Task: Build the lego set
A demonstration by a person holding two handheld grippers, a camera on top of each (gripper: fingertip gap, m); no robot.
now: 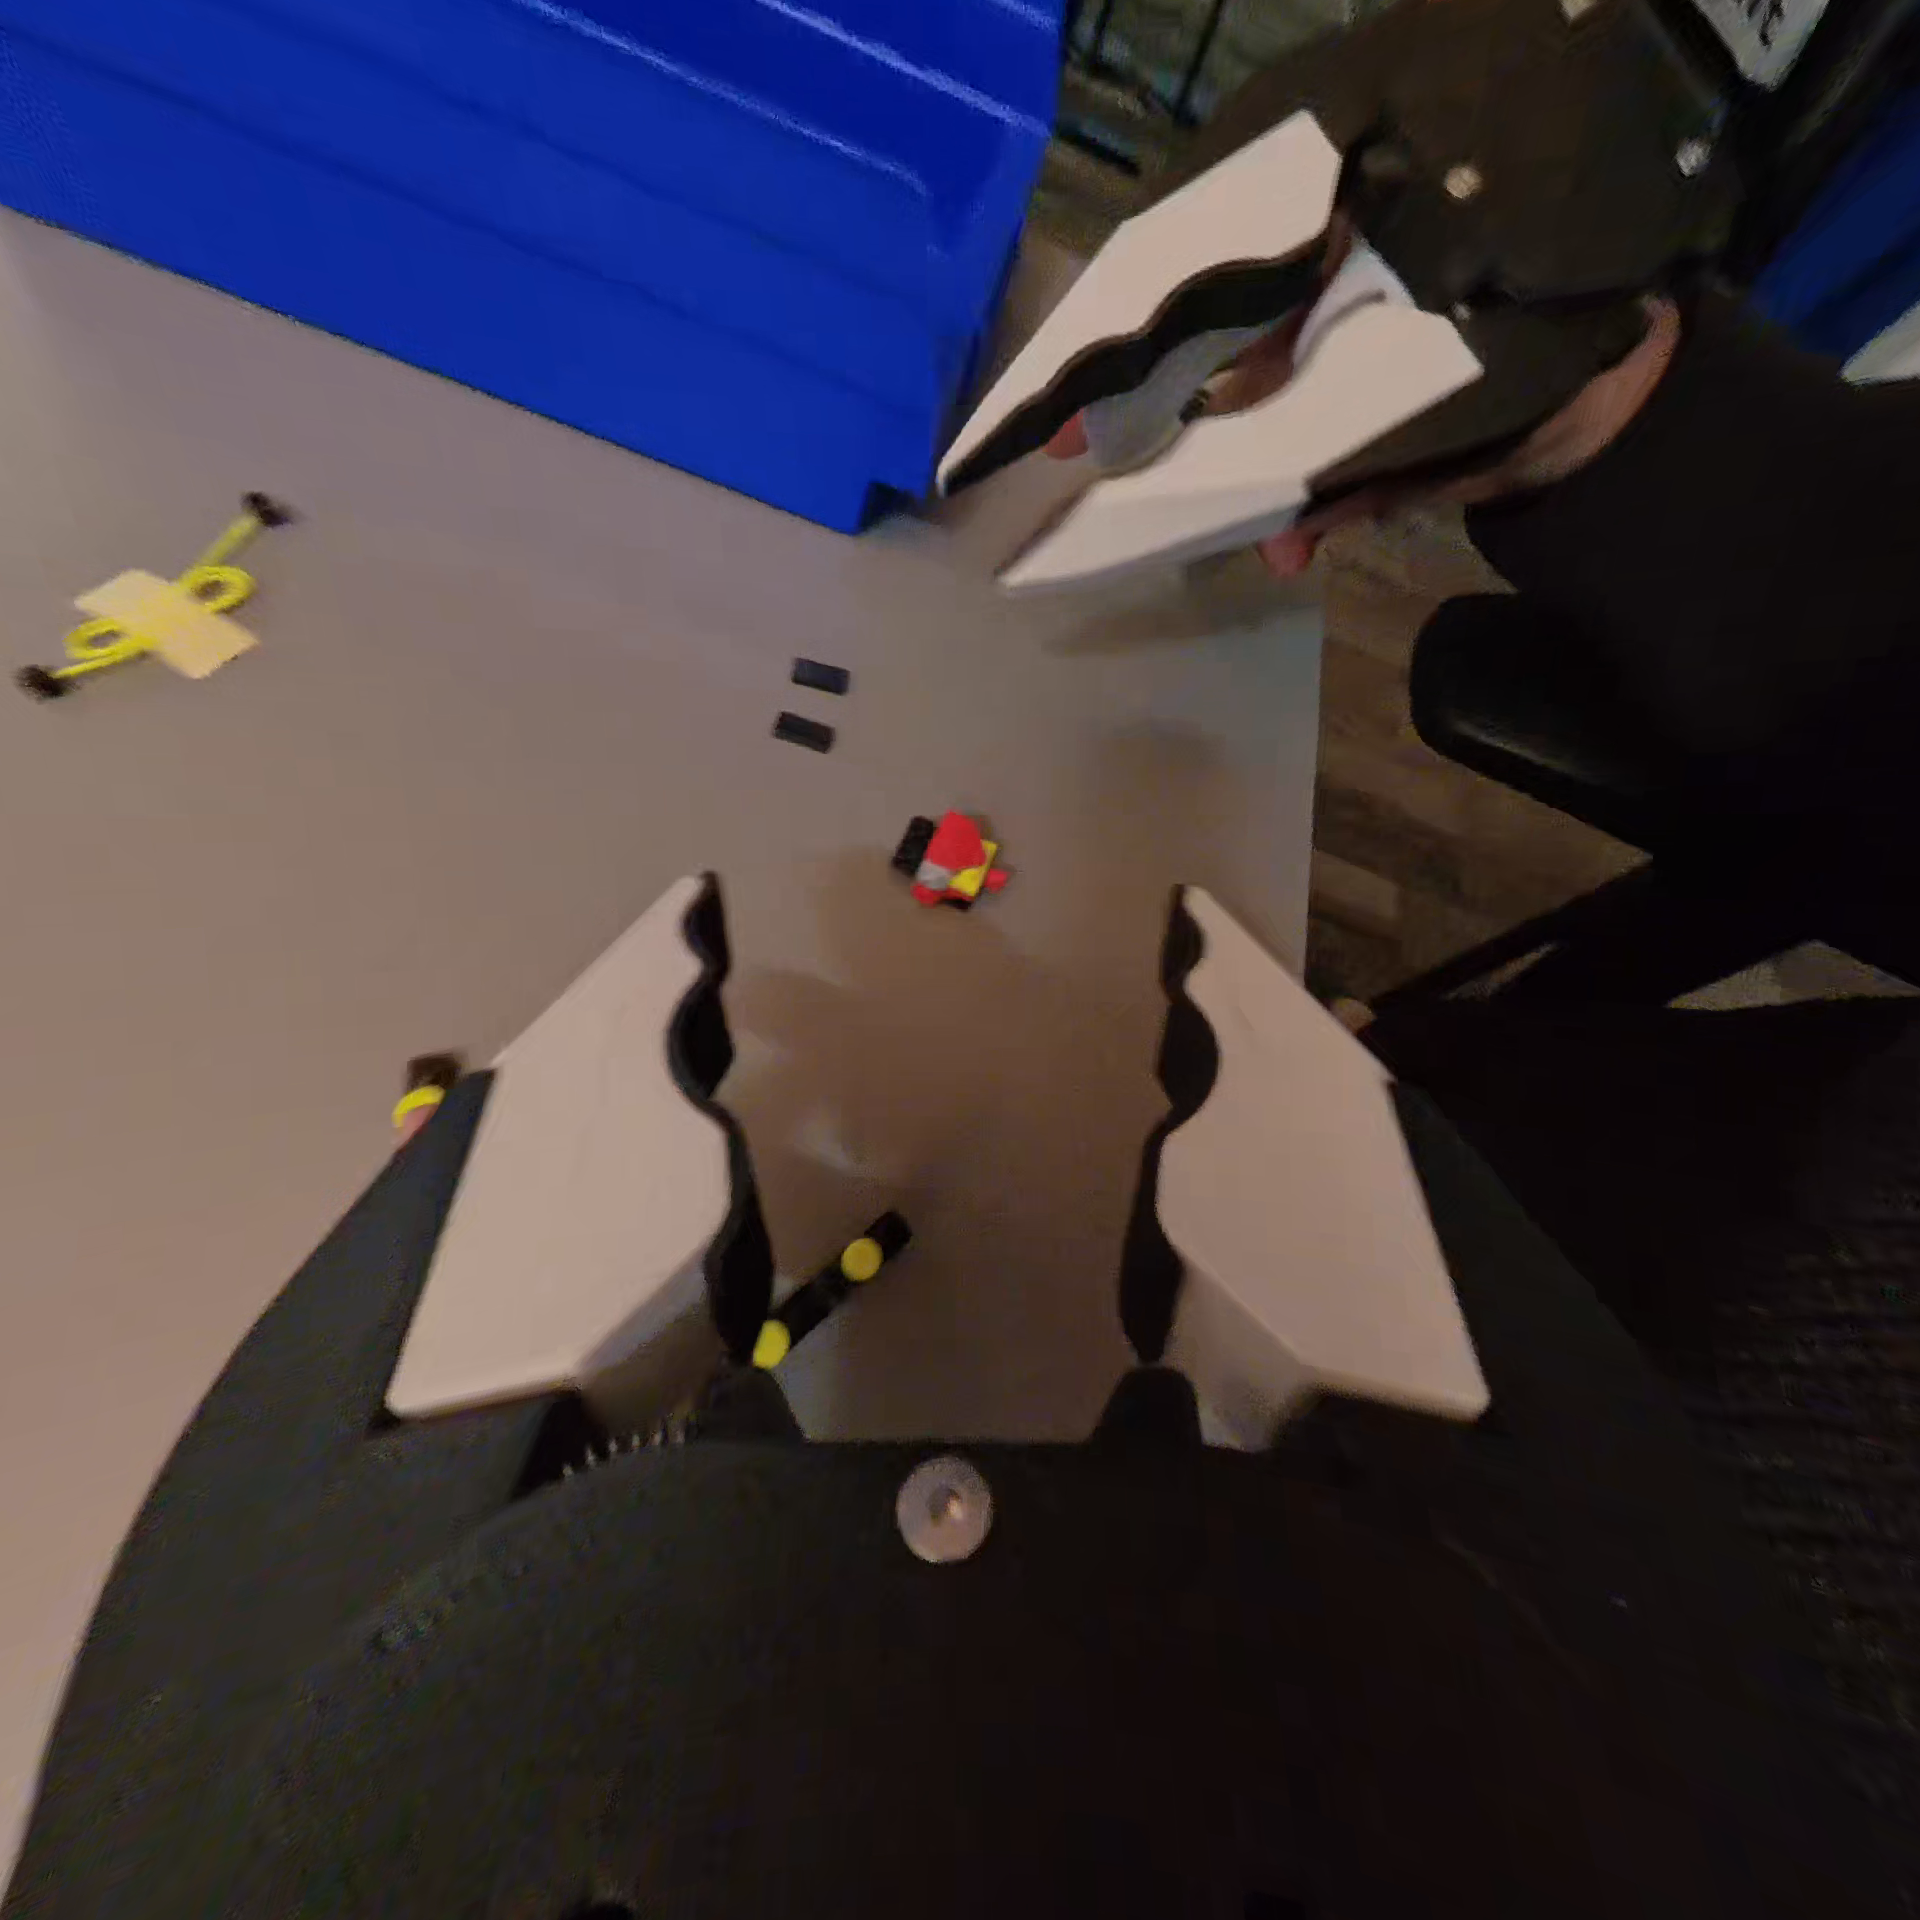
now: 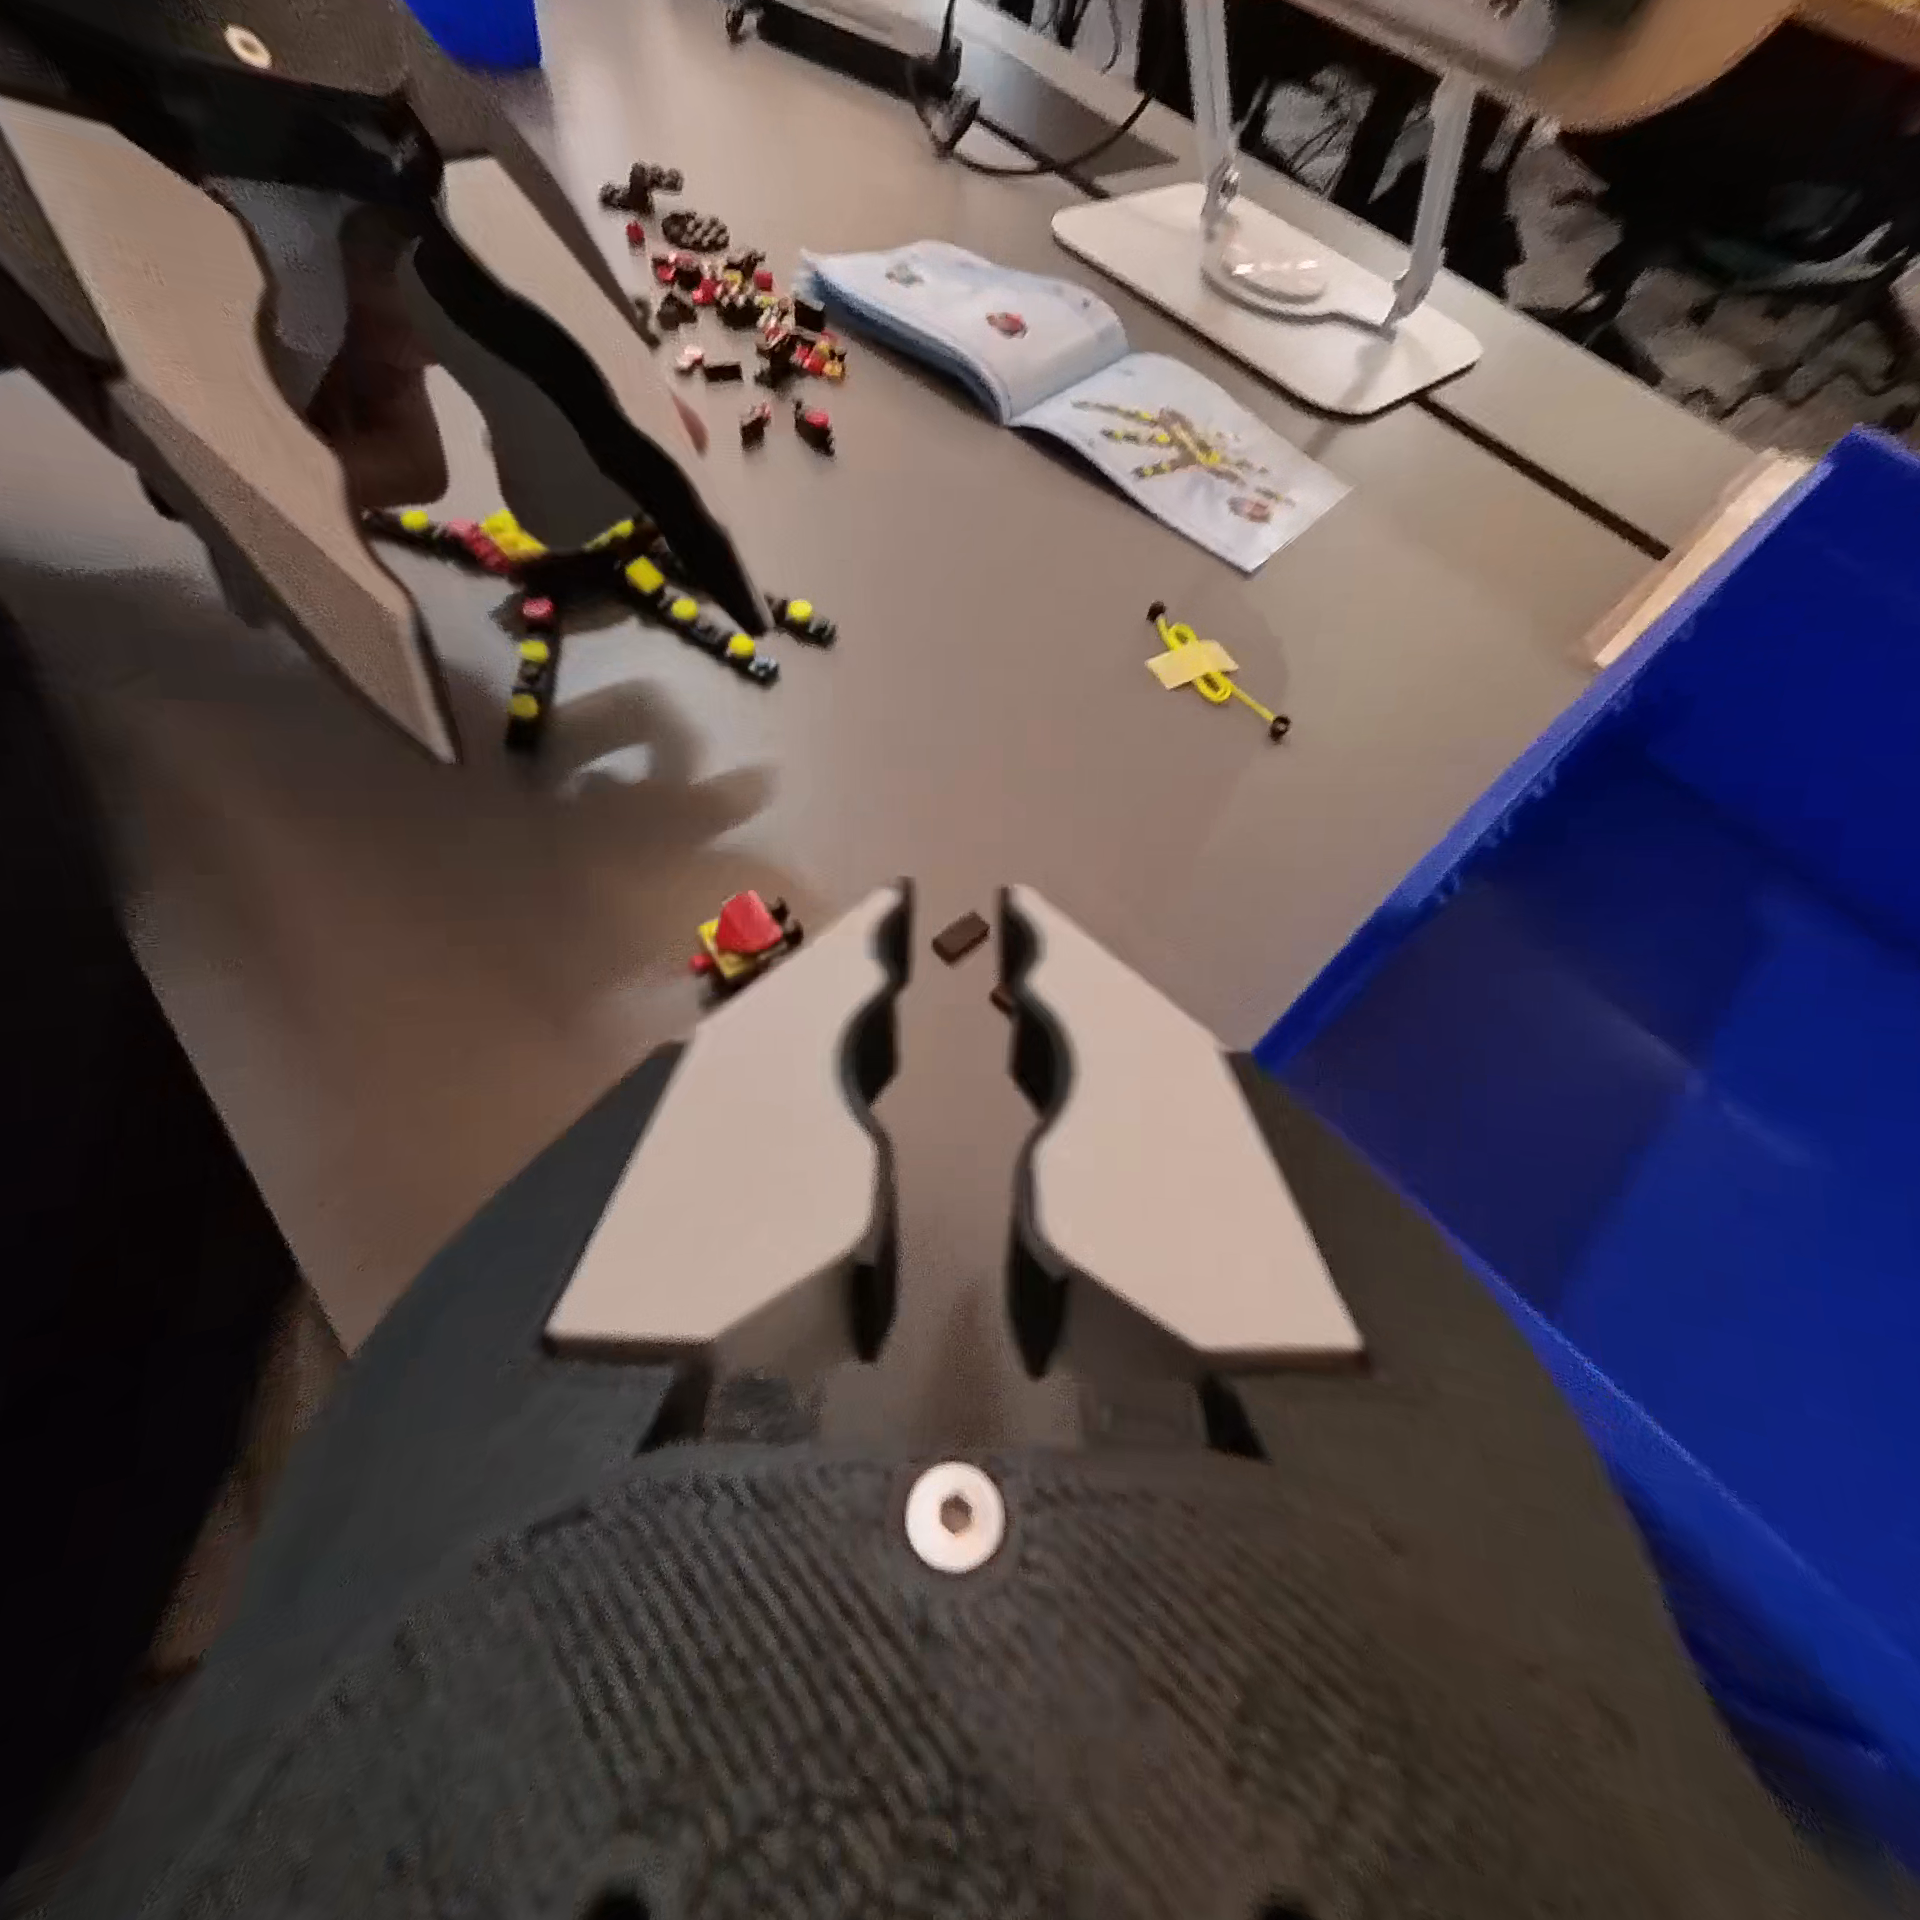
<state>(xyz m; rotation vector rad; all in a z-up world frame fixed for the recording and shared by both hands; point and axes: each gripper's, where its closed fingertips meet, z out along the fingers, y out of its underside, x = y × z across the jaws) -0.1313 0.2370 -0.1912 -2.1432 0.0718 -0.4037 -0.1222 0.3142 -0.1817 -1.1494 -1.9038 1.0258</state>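
Observation:
My left gripper [image 1: 945, 904] is open and empty, hovering above the grey table [image 1: 416, 831]. A black bar with yellow studs [image 1: 831, 1288] lies under it, between the fingers. A small red, yellow and black assembly [image 1: 951, 860] sits just beyond its tips, and also shows in the right wrist view [image 2: 743, 935]. My right gripper [image 2: 956, 894] is narrowly open and empty, above two small dark bricks [image 2: 958, 938]; they also show in the left wrist view [image 1: 821, 675]. A spider-like black build with yellow studs [image 2: 582, 582] lies below the left gripper [image 2: 587, 686].
A blue bin [image 2: 1662, 1039] stands to the right, close to my right gripper. A pile of loose pieces [image 2: 748, 301], an open instruction booklet [image 2: 1070, 384] and a monitor stand [image 2: 1268, 291] are at the back. A taped yellow string piece [image 2: 1205, 665] lies mid-table. The table edge [image 1: 1314, 831] is near. The grippers' ends are close to 9 cm from one another.

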